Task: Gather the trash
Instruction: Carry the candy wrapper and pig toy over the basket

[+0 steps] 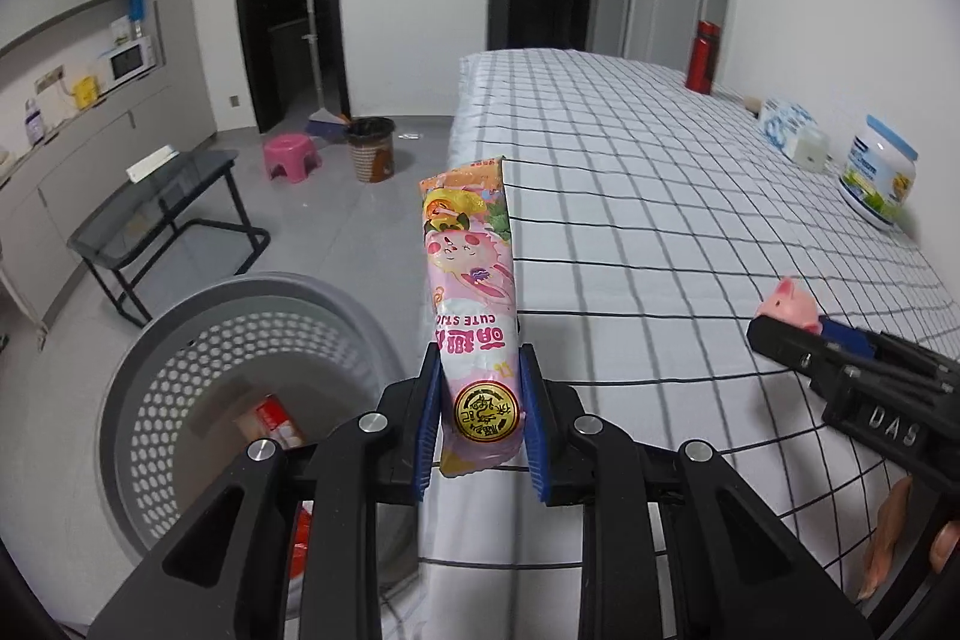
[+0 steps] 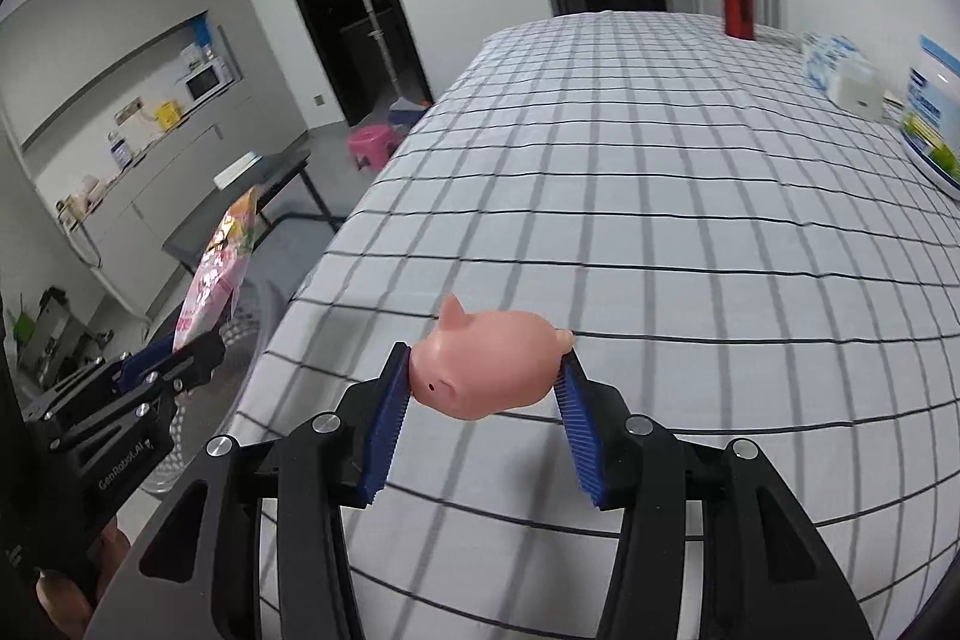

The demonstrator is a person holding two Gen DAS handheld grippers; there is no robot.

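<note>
— Pink foil, crinkly and feather-light: the snack wrapper (image 1: 474,316) stands upright in the left hand-held gripper (image 1: 480,418), clamped near its lower end by the gold seal, at the table (image 1: 660,220) edge beside the perforated grey basket (image 1: 180,316).

— Will it slip?

— I judge it limp and slick, so gripping low across its width suits it; squeezing cannot hurt it.

— And the other side?

— The right hand-held gripper (image 2: 483,388) is clenched on a pink rubber pig (image 2: 489,370), snout against the left pad, held over the checked tablecloth (image 2: 660,196). It looks soft, squashy and light; holding its round body is sound.

— Anything in the basket?

— A red-and-white packet (image 1: 276,421) lies at the bottom.
</note>
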